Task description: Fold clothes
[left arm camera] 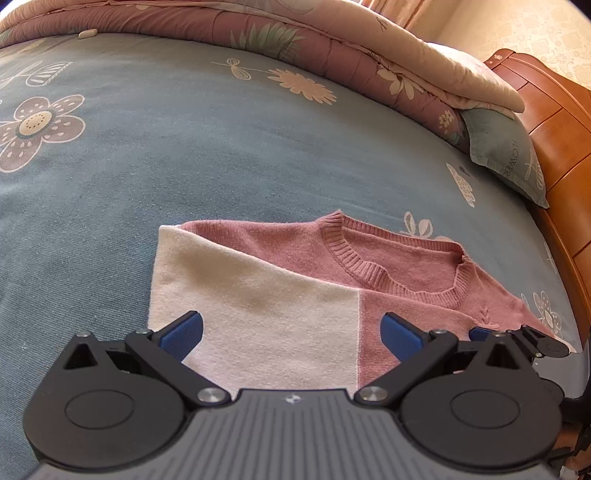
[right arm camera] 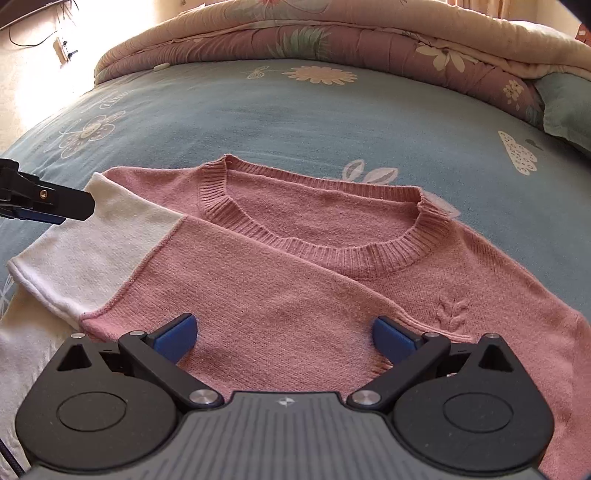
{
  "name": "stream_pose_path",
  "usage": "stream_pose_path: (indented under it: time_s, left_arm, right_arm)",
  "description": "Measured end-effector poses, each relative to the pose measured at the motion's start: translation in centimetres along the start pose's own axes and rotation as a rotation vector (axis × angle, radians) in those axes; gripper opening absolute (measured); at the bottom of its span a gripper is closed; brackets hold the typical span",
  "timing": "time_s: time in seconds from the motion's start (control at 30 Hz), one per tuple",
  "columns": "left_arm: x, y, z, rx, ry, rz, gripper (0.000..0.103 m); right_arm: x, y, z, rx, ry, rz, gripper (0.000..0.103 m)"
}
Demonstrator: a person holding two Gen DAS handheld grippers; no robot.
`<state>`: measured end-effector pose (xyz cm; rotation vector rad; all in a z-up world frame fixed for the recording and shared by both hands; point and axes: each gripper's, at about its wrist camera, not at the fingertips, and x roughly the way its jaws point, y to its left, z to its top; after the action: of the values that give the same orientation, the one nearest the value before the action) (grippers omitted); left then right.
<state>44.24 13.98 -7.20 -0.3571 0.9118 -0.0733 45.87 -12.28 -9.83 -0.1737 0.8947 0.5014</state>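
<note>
Sweater [right arm camera: 295, 266]: frame centre, long axis left-right, ahead of my right gripper [right arm camera: 282, 334]; left gripper [left arm camera: 291, 334] nearer white sleeve [left arm camera: 255, 317]. Both released.

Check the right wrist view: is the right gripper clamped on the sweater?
No, the right gripper is open, its blue fingers spread wide over the pink sweater, pinching nothing.

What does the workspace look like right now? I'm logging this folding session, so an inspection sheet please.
Surface: blue floral bedsheet, mostly flat.
Job's things: pink and white knit sweater lying collar away, one sleeve folded across the chest.
Clutter: small white object near the quilt.
Grippers: left gripper open over the white sleeve end; right gripper open over the pink body.
Cables: cord and socket by the far wall.
Surroundings: rolled floral quilt, pillow, wooden headboard.
</note>
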Motion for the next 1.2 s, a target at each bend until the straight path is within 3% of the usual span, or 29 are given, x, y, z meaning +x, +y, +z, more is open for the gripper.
stream_pose_path:
  time_s: [0.2,0.63,0.9,1.07,1.2]
  left_arm:
    - [-0.4,-2.0,0.0,0.063,-0.012,-0.006,0.102]
    - [0.8,-8.1,-2.1,0.212,0.050,-0.066,0.102]
    - [0.8,-11.3,-3.0,0.259,0.064,-0.098,0.102]
    - [1.0,-13.3,-3.9,0.306,0.082,-0.117,0.102]
    - [1.1,-14.8,-4.8,0.335,0.099,-0.133,0.102]
  right_arm:
    - [-3.7,-1.4,-1.6,-0.021,-0.023,-0.050,0.103]
    - [-7.3,-3.0,-9.0,0.083,0.124,-0.057,0.103]
    - [-9.0,-3.4,-10.8,0.112,0.135,-0.056,0.103]
    - [-10.2,-4.5,-11.7,0.127,0.120,-0.113,0.103]
    - [-11.6,-3.9,-12.0,0.128,0.075,-0.067,0.103]
